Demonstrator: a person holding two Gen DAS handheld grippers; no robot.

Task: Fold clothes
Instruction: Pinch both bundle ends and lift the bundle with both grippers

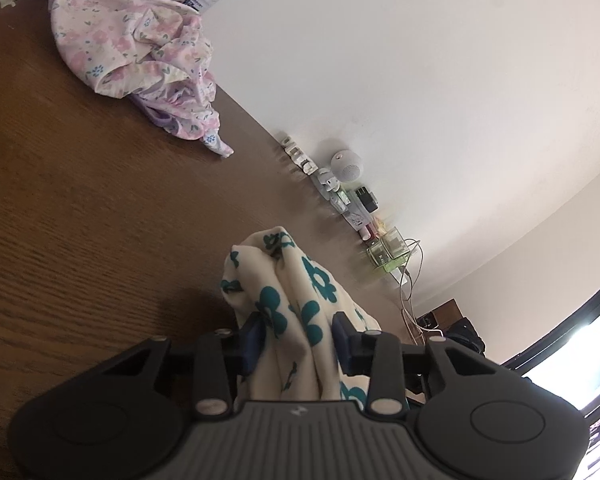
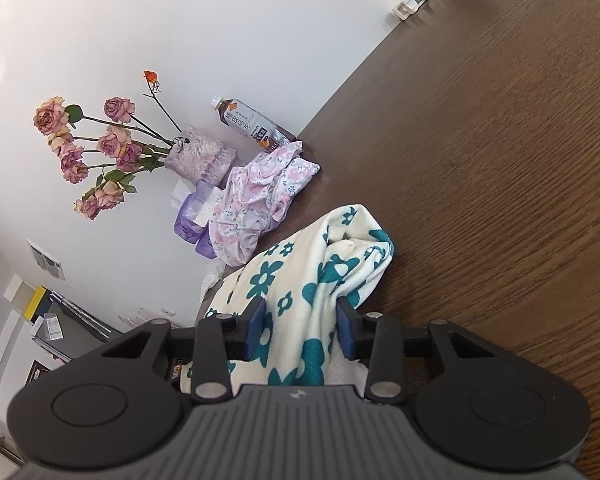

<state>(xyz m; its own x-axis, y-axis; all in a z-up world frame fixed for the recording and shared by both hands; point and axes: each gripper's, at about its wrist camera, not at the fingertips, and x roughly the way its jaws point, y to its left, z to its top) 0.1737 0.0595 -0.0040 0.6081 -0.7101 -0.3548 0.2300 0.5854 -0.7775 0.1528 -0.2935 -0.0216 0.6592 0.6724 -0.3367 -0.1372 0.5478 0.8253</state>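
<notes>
The cream garment with teal flowers (image 1: pixel 296 304) is bunched between the pads of both the left tool (image 1: pixel 298 338) and the right tool (image 2: pixel 302 326), each clamped on it, above the table (image 2: pixel 500 160) for spreading. A pink floral garment (image 1: pixel 136 40) waits aside.

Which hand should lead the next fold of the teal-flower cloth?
Right, probably. The right gripper holds a broad spread of the teal-flower cloth with bare table ahead. The left gripper clamps a bunched section.
</notes>
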